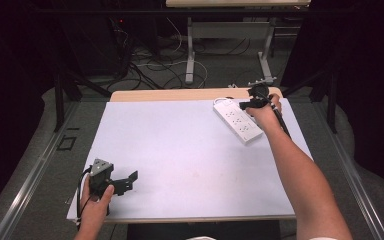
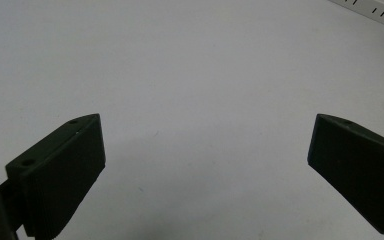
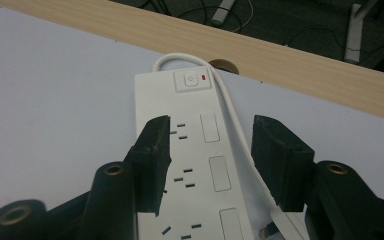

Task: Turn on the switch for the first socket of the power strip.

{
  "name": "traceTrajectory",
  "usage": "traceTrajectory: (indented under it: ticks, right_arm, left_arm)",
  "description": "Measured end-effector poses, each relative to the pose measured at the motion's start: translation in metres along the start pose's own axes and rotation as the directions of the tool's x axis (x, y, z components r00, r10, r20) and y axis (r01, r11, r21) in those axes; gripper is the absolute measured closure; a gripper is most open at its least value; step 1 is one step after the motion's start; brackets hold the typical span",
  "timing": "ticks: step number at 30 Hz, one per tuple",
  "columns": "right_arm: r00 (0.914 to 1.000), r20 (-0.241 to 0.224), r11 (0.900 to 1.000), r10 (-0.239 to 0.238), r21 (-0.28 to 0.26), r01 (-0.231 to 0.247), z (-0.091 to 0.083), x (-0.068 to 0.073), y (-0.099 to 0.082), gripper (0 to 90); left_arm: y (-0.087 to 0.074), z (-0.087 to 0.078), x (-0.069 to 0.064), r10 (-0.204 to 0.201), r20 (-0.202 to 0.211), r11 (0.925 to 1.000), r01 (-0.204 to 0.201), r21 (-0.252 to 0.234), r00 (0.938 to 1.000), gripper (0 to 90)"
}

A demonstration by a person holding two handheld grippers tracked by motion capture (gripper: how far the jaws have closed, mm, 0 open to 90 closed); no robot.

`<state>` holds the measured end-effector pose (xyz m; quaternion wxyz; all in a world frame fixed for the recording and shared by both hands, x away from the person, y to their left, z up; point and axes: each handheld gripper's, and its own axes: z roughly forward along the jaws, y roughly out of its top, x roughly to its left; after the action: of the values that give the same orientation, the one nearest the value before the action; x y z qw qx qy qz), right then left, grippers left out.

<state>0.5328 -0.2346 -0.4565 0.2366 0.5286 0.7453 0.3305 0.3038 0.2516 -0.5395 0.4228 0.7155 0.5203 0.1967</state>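
A white power strip (image 1: 237, 121) lies slanted at the far right of the white mat (image 1: 180, 150). In the right gripper view the power strip (image 3: 195, 165) shows its switch (image 3: 192, 80) with a red light, several sockets and a white cable (image 3: 232, 115) running along its right edge. My right gripper (image 1: 252, 102) hovers over the strip's far end. That right gripper (image 3: 212, 130) has its jaws apart, one above the sockets and one past the cable, pressing on nothing. My left gripper (image 1: 130, 180) rests low at the near left, and in its own view the left gripper (image 2: 207, 120) stands wide open over bare mat.
The mat covers a wooden table whose far edge (image 1: 180, 95) has a round cable hole (image 3: 224, 64). Beyond it are floor cables (image 1: 155, 65) and the metal legs of another table (image 1: 190, 50). A corner of the power strip (image 2: 375, 7) shows at the top right of the left gripper view.
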Motion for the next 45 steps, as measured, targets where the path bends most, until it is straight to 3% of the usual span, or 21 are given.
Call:
traceTrajectory:
  ticks: [9,19,27,36,45]
  right_arm:
    - [0.9989,0.038,0.9996,0.028,-0.007,-0.028,0.008,-0.001,0.001,53.1]
    - [0.9988,0.047,0.9989,0.015,-0.045,-0.013,0.016,-0.006,0.003,57.4]
    - [0.9989,0.039,0.9972,0.025,-0.071,-0.023,0.022,-0.009,0.004,61.6]
    - [0.9997,0.017,0.9979,0.015,-0.063,-0.014,0.032,-0.010,0.003,69.3]
    - [1.0000,0.003,0.9984,0.003,-0.056,-0.002,0.042,-0.003,0.001,73.3]
  left_arm:
    - [-0.001,-0.002,0.000,0.006,0.000,1.0000,-0.006,0.001,1.0000,2.0]
    - [-0.001,-0.002,-0.001,0.005,0.001,1.0000,-0.005,0.004,1.0000,2.2]
    - [-0.001,-0.003,-0.001,0.014,-0.003,0.9999,-0.014,-0.005,0.9999,2.2]
    - [-0.003,-0.007,-0.001,0.009,-0.009,0.9999,-0.009,-0.010,0.9999,2.2]
    - [-0.005,-0.011,0.000,0.003,-0.014,0.9999,-0.003,-0.011,0.9999,2.4]
